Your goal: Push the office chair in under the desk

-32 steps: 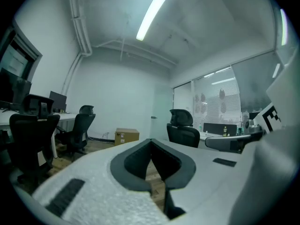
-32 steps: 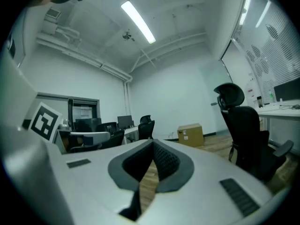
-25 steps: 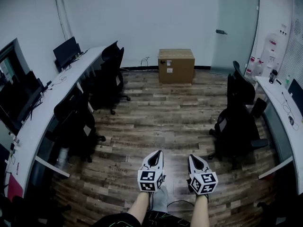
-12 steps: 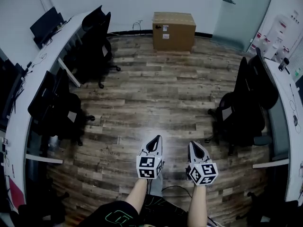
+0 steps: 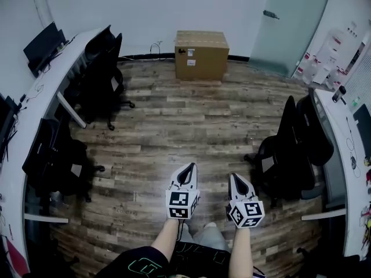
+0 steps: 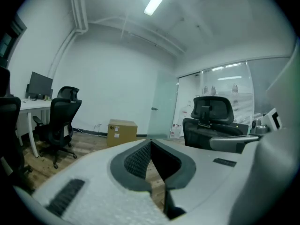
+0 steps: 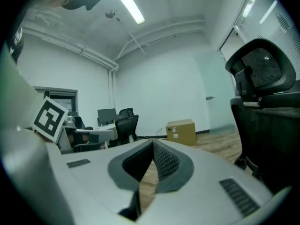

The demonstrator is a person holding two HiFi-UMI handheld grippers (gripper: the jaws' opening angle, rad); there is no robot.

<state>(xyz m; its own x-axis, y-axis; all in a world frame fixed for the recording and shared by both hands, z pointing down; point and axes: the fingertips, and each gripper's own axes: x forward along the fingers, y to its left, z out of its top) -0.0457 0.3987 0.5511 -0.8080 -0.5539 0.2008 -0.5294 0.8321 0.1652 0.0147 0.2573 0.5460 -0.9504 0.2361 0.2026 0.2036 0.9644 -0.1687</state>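
Note:
A black office chair (image 5: 293, 155) stands out from the white desk (image 5: 348, 155) on the right side of the room, its back turned toward me. In the left gripper view this chair (image 6: 213, 123) shows ahead to the right; its headrest (image 7: 265, 69) looms close at the right of the right gripper view. My left gripper (image 5: 187, 168) and right gripper (image 5: 236, 178) hang side by side over the wood floor, left of that chair and apart from it. Both are shut with nothing between the jaws.
A long white desk (image 5: 40, 91) runs along the left wall with two black chairs (image 5: 101, 77) (image 5: 55, 161) pushed against it and a monitor (image 5: 40, 42) on top. A cardboard box (image 5: 200, 55) sits by the far wall. A glass door (image 5: 284, 22) is at the back right.
The view has swung right and tilted down: the left desk and chairs slid toward the left edge, and the right chair sits nearer. Both grippers kept their place before me.

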